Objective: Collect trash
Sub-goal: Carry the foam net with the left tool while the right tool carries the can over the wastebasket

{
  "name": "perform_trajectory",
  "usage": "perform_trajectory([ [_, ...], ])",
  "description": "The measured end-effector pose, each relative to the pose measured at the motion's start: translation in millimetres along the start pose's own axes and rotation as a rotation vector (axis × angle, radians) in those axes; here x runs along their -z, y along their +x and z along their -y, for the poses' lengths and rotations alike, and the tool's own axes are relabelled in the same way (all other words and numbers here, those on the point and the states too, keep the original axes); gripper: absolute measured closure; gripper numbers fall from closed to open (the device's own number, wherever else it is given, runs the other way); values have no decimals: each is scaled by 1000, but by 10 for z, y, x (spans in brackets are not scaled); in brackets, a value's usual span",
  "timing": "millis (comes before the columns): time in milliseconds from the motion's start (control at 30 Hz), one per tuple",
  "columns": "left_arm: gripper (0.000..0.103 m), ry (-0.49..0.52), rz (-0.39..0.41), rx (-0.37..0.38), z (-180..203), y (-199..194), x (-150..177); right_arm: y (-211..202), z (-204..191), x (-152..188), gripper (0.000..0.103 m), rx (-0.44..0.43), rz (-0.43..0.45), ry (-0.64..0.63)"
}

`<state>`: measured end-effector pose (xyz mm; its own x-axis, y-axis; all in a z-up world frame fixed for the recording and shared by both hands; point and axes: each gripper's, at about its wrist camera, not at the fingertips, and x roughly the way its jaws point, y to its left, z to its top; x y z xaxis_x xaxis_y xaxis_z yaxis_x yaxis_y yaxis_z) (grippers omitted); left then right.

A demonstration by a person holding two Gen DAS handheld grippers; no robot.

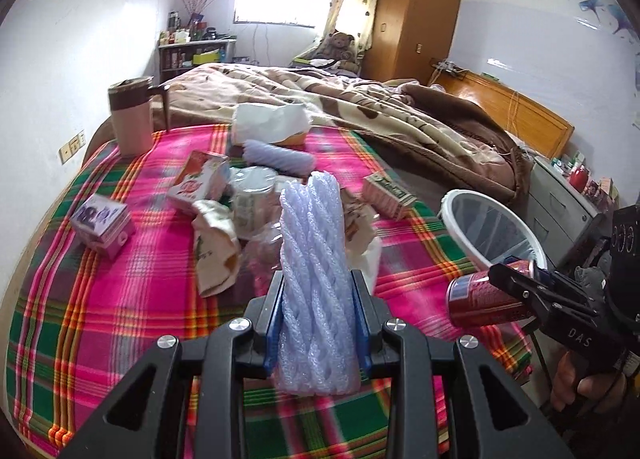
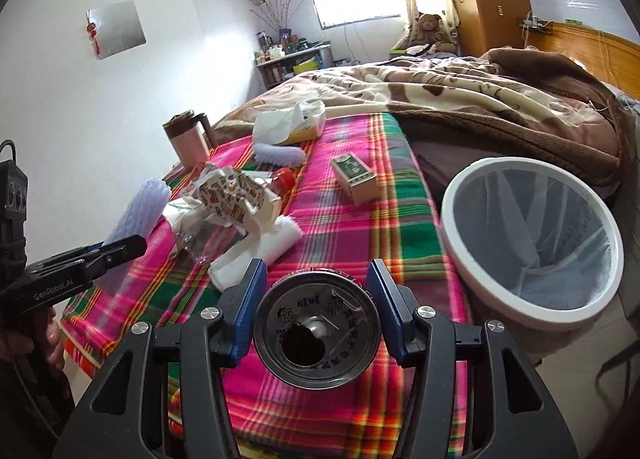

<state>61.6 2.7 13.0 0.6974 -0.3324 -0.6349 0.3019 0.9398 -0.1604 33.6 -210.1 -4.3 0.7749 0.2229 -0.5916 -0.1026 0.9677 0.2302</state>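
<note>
Now my left gripper point(image 1: 318, 323) clamps the foam sleeve point(image 1: 312, 259) pointing away up-frame; my right gripper point(image 2: 316, 311) clamps the can point(image 2: 316, 333), mouth toward the lens.

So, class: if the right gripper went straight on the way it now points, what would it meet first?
Probably the plaid cloth on the bed. The right gripper, shut on a can, points down over bare cloth, with the bin off to the right. Depth is unclear.
</note>
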Motion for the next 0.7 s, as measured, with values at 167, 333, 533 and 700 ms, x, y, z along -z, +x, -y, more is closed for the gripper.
perform_trajectory([
  [167, 72, 34, -1, 44, 248, 79, -94, -81, 182, -69, 50, 16, 30, 19],
  [333, 72, 71, -3, 87, 540, 203, -210, -118, 362, -177, 50, 46, 56, 43],
  [533, 72, 116, -9, 136, 909, 388, -350, -176, 668, -327, 50, 100, 90, 78],
  [700, 72, 150, -32, 178, 1223, 567, -438, -183, 939, -421, 50, 145, 101, 105],
])
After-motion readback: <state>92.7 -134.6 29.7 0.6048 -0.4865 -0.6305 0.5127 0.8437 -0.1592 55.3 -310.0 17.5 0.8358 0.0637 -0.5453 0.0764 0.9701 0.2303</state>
